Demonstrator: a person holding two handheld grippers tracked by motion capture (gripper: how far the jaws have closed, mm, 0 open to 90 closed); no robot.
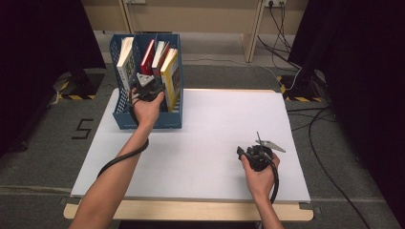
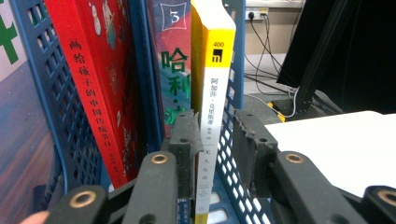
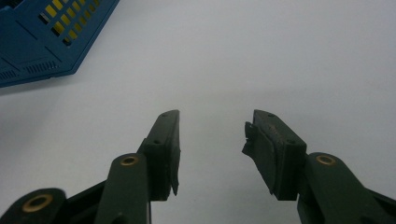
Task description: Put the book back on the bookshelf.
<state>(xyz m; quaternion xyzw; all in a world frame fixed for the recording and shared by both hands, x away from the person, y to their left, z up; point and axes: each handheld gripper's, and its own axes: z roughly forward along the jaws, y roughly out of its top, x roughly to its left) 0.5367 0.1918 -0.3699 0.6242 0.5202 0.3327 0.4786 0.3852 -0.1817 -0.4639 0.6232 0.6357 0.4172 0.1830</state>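
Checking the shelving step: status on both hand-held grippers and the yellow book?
Left hand-held gripper open, jaws astride yellow book and rack wall. Right hand-held gripper open over table, empty.

Both forearms are showing bare, with no sleeves. The left gripper and the right gripper are wearing black bodies, brass-coloured rivets, grey three-cornered plates and trailing black cables.

The left hand-held gripper sits at the yellow book in the blue file rack; the right hand-held gripper rests well apart from the rack.
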